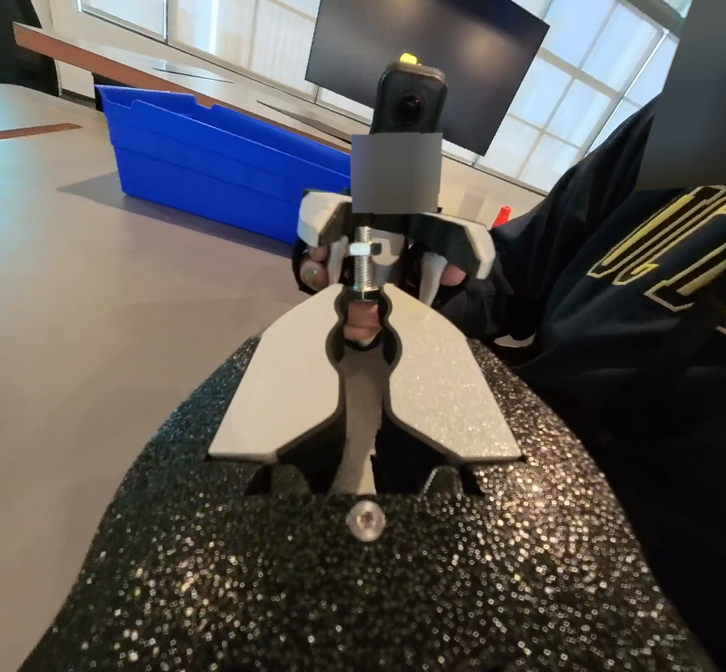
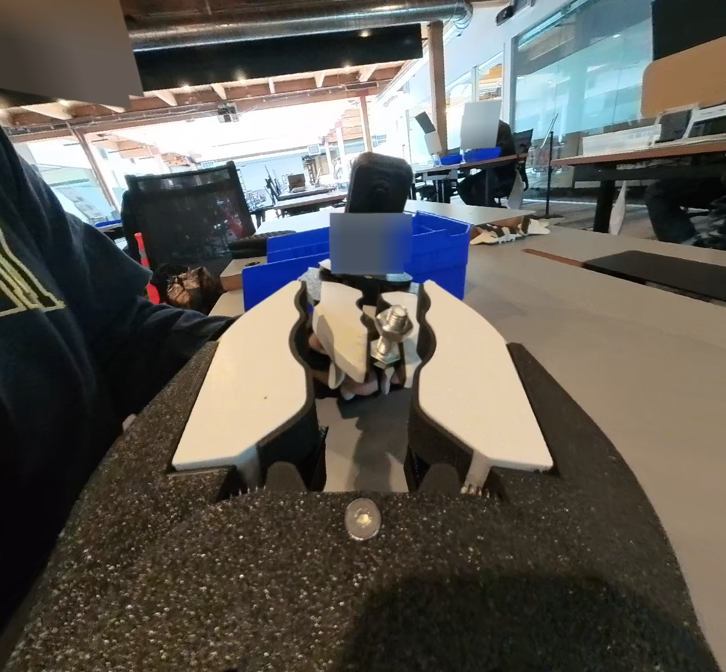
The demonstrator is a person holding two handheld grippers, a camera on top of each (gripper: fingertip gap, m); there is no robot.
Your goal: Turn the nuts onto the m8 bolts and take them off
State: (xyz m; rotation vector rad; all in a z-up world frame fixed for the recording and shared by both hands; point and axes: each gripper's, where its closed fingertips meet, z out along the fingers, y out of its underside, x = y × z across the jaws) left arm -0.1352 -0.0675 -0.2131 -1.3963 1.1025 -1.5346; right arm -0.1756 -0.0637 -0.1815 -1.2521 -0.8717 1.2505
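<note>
My left gripper [image 1: 361, 292] is shut on the head of a silver bolt [image 1: 362, 272], which points forward out of the fingertips. A silver nut [image 1: 362, 249] sits on the thread, a little short of the bolt's far end. My right gripper [image 1: 396, 237] faces the left one with its fingers spread wide on either side of the nut. In the right wrist view the right gripper [image 2: 363, 292] is open. The nut [image 2: 394, 324] and bolt [image 2: 387, 345] stand between its fingers, nearer the right finger [image 2: 451, 339], with a gap on both sides. The left gripper [image 2: 387, 361] holds the bolt's head below.
A blue plastic bin [image 1: 220, 166] stands on the grey table [image 1: 118, 299] behind the grippers; it also shows in the right wrist view [image 2: 440, 256]. A person's dark sleeve [image 1: 589, 299] is at the right. A dark monitor [image 1: 424, 44] stands at the back and a black chair [image 2: 188, 213] beyond the table.
</note>
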